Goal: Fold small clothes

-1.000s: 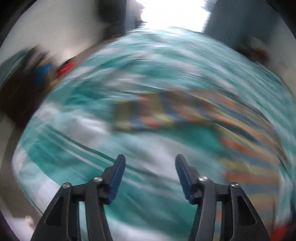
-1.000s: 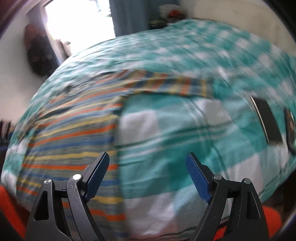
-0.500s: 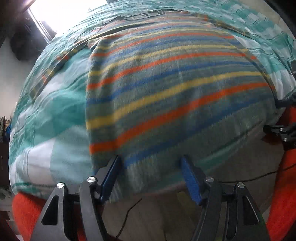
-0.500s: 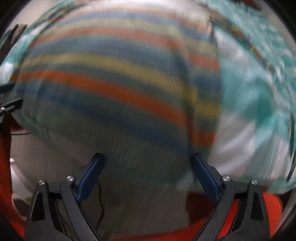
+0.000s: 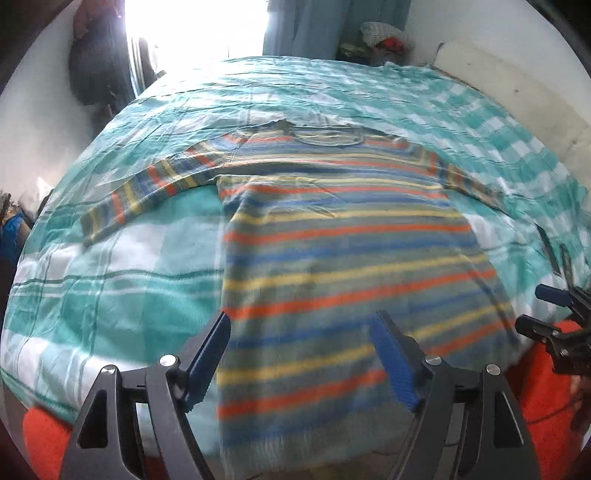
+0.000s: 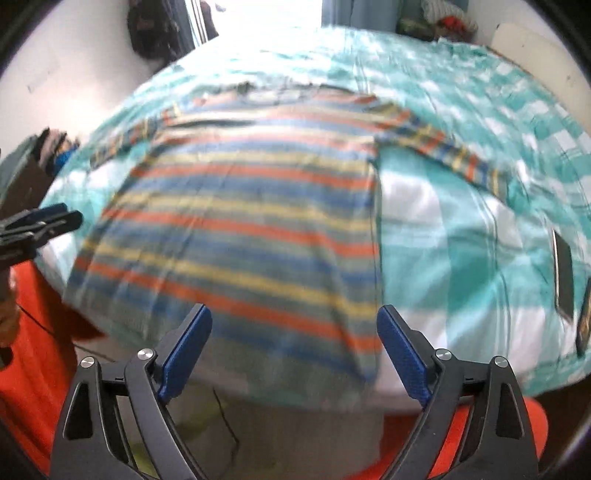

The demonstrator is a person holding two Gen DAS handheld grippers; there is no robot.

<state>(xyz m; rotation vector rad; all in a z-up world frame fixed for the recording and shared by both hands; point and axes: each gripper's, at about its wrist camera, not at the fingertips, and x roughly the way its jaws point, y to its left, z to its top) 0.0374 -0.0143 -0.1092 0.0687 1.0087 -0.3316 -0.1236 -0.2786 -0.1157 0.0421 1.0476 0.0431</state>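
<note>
**Striped sweater flat on bed, both claws apart and empty**

Bedroom: bed with teal-and-white checked bedspread (image 5: 122,295), bright window (image 5: 195,29) behind the far edge, white walls either side.

Striped sweater (image 5: 340,251) lies spread flat in the middle of the bedspread. Long axis runs near-to-far: collar (image 5: 325,134) at the far end toward the window, hem at the near edge, hanging slightly over the side of the bed. Sleeves stick out sideways from the shoulders, angled a bit toward the near side.

View differences:
- Left wrist view: sits over the hem's left part. Left sleeve (image 5: 147,192) is fully visible; the right one is only a thin strip. Right gripper (image 5: 546,314) pokes in at the right edge.
- Right wrist view: sits over the hem's right part. Right sleeve (image 6: 454,155) is clear, the left one small and blurred. Two dark flat objects (image 6: 563,273) lie on the bedspread near the right edge, seen only edge-on in the other view. Left gripper (image 6: 40,225) pokes in at the left edge. Bare floor and a thin cable (image 6: 225,421) show below the hem.

Left gripper (image 5: 301,354): jaws have just been opening, now well apart, nothing pinched; the hem shows between the blue pads (image 5: 391,362).
Right gripper (image 6: 293,350): jaws wide apart after easing in slightly, nothing clamped; the hem shows between them.

Orange fabric fills the bottom corners of both views.
</note>
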